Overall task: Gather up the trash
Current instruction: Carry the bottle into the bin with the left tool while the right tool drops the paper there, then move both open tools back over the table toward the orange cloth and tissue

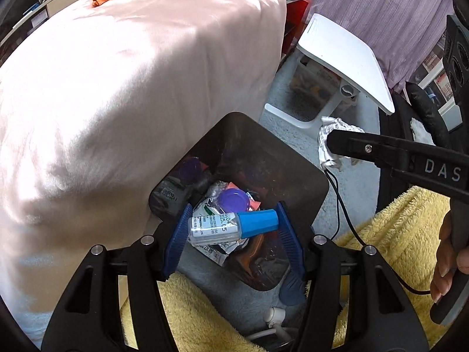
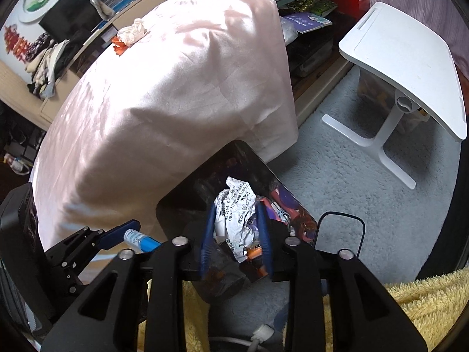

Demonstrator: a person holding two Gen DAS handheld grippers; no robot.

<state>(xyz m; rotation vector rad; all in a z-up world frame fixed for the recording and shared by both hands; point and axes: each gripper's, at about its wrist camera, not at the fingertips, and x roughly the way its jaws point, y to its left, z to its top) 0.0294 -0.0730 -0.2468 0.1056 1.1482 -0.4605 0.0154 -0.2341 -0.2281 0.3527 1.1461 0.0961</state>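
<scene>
My left gripper point(image 1: 231, 226) is shut on a small clear bottle with a blue cap point(image 1: 231, 226), held crosswise over the open dark trash bin point(image 1: 310, 173). The bin holds several wrappers and a purple lid point(image 1: 234, 201). My right gripper point(image 2: 236, 226) is shut on a crumpled white printed paper point(image 2: 234, 208) above the same bin point(image 2: 176, 202). In the left wrist view the right gripper point(image 1: 332, 143) reaches in from the right with the paper point(image 1: 325, 143). The left gripper and the bottle point(image 2: 137, 239) show at the lower left of the right wrist view.
A pink-covered table point(image 1: 132, 82) rises left of the bin, with a crumpled tissue point(image 2: 132, 33) and an orange scrap point(image 2: 118, 45) on its far end. A white side table point(image 2: 410, 67) stands right on grey carpet point(image 2: 366, 205). A yellow blanket point(image 1: 395, 234) lies near.
</scene>
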